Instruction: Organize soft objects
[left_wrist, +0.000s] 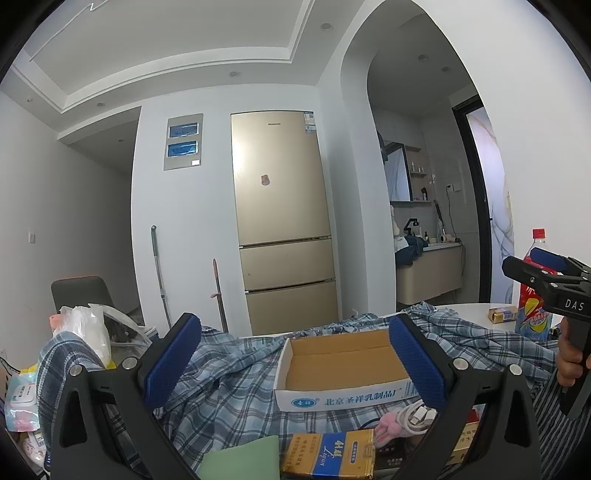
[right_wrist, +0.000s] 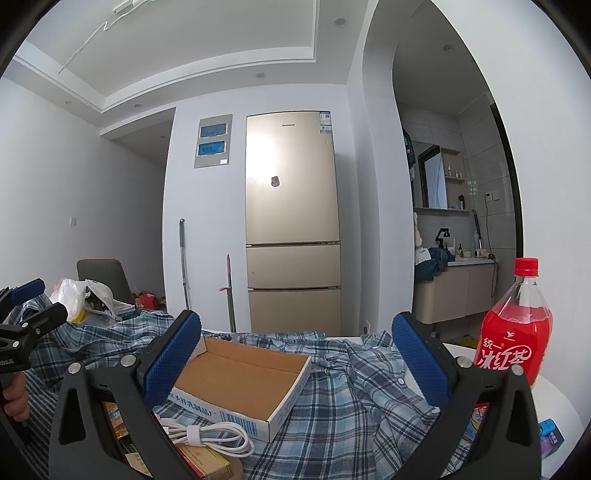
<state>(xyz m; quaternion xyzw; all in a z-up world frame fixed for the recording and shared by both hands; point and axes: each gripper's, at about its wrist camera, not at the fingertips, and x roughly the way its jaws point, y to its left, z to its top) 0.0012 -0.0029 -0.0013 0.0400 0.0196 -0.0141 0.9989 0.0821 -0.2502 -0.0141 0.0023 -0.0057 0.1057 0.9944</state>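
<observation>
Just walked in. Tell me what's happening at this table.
A person holds a hand-held gripper in each hand over a cluttered table. The left hand-held gripper and the right hand-held gripper are both open and hold nothing. A blue plaid shirt lies crumpled across the table with an empty cardboard box resting on it. A white cable and a red drink bottle sit nearby. Nothing is gripped yet.
</observation>
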